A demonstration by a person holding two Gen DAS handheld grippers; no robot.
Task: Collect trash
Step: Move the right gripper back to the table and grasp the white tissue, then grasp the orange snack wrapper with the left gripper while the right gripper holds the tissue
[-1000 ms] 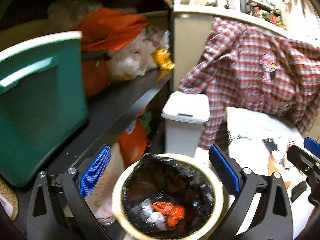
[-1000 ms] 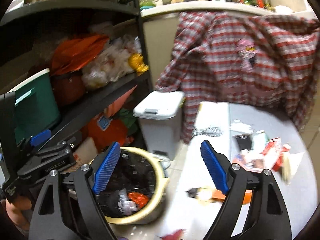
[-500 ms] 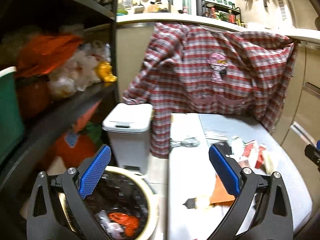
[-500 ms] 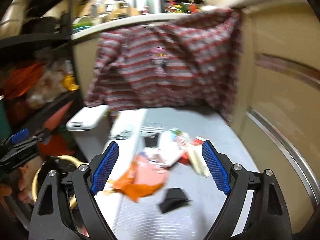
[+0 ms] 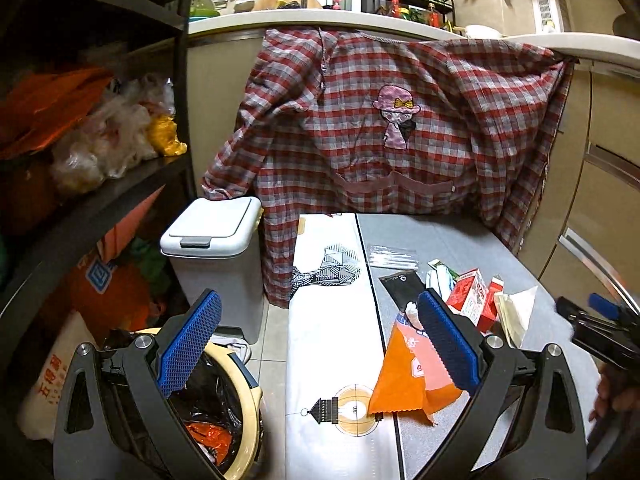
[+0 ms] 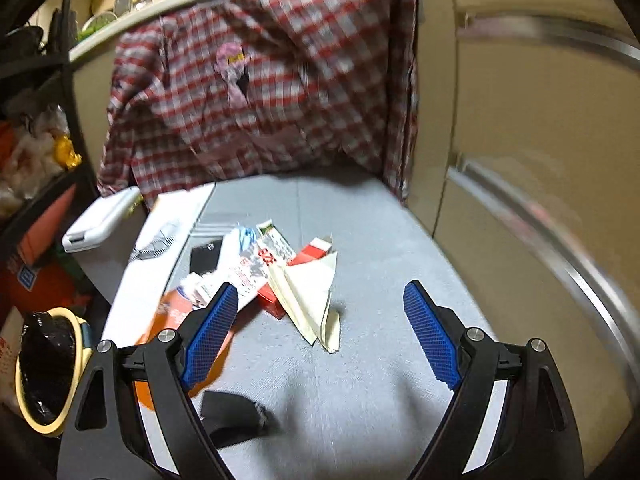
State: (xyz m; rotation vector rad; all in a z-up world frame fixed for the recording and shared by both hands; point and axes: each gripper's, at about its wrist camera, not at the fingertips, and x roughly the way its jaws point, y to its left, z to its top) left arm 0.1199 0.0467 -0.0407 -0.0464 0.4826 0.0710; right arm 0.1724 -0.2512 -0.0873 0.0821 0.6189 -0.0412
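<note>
My right gripper (image 6: 320,332) gapes wide and empty over the crumpled cream paper wrapper (image 6: 310,300) at twelve o'clock: light, floppy, best pinched at its folded ridge.

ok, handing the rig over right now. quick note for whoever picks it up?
Left tongs: open, nothing held, between the bin and the table.
Right tongs: open, nothing held, over the grey table.
Trash on the table: orange wrapper, red carton, cream paper, black packet, more wrappers behind them.
Done: round bin, black liner, on the floor left of the table, already holds an orange wrapper.
Left: all the table trash. I'd guess cream paper or black packet next.
</note>
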